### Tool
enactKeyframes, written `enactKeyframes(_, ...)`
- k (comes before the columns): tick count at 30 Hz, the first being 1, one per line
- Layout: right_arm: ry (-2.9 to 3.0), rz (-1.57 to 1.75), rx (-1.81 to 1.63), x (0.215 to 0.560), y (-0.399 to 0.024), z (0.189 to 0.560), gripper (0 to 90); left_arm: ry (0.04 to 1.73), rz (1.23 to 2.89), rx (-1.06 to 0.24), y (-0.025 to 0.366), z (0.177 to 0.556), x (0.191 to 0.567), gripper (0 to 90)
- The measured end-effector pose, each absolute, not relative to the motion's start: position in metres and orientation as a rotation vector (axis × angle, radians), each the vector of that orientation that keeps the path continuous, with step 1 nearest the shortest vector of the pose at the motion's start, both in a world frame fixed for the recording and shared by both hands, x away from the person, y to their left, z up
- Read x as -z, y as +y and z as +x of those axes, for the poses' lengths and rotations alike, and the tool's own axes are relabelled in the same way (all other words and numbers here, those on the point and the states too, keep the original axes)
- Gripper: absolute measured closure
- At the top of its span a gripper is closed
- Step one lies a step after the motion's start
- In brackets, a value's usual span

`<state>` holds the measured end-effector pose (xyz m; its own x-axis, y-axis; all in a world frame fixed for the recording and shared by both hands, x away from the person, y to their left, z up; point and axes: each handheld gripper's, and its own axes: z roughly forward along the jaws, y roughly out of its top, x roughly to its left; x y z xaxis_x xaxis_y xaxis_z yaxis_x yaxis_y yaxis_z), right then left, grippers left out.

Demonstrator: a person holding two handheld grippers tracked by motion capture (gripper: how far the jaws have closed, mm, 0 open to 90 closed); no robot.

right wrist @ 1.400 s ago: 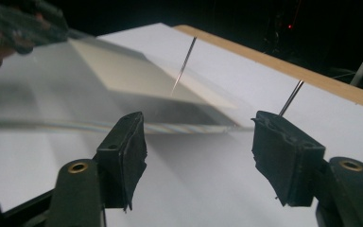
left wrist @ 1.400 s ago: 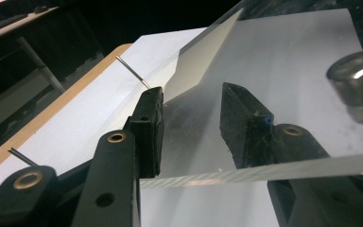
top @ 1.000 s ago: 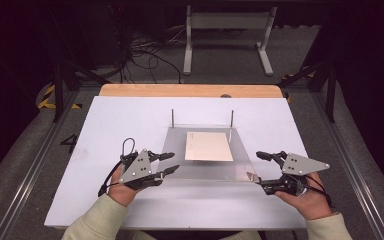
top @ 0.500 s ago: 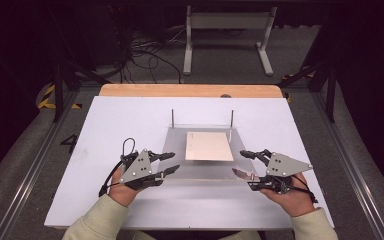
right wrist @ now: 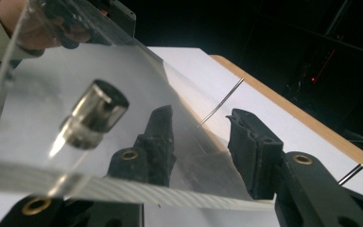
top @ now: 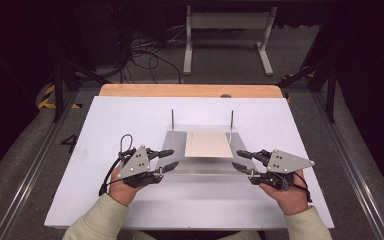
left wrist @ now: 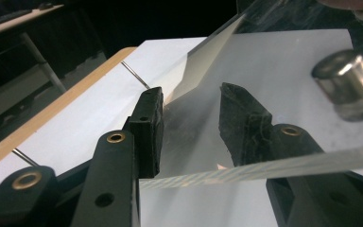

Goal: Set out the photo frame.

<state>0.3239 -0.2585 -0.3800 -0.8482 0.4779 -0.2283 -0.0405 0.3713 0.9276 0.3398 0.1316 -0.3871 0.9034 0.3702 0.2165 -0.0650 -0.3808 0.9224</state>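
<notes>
A: What are the two grippers doing right now?

B: Both are working at a clear acrylic plate [top: 200, 167] that is sitting in the middle of the white table [top: 130, 115], raised on short metal feet. The left gripper [top: 166, 161] is sitting at the plate's left edge, the right gripper [top: 241, 161] at its right edge.

A: Are the fingers gripping it?

B: On the left, the jaws are standing partly closed, with the plate's edge [left wrist: 264, 166] running between them, one jaw above the sheet and one showing through it from below. I cannot tell whether the pads are pressing on it. On the right, the jaws have just been closing, and the plate's edge [right wrist: 123, 191] is lying between them in the same way, one jaw seen through the acrylic. Whether they are squeezing it, I cannot tell either.

A: Anything on the plate?

B: A beige sheet of paper [top: 209, 145] is lying at the plate's far half, between two thin upright metal pins [top: 173, 120] that are standing at the far side. One metal foot [left wrist: 345, 82] is showing large in the left gripper view, another [right wrist: 92, 118] in the right gripper view.

A: And the table?

B: A wooden strip [top: 190, 90] is running along its far edge.
</notes>
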Motion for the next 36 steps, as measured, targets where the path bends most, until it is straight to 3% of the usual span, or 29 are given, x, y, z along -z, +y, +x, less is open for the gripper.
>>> enactKeyframes(23,1.951,0.320,-1.548,0.340,-0.256,0.313,57.2,0.188,1.762,-0.552,0.134,0.329,0.339,61.4)
enactKeyframes(36,1.820,0.260,-1.594,0.314,-0.250,0.294,58.5,0.120,1.682,-0.596,0.137,0.313,0.314,67.0)
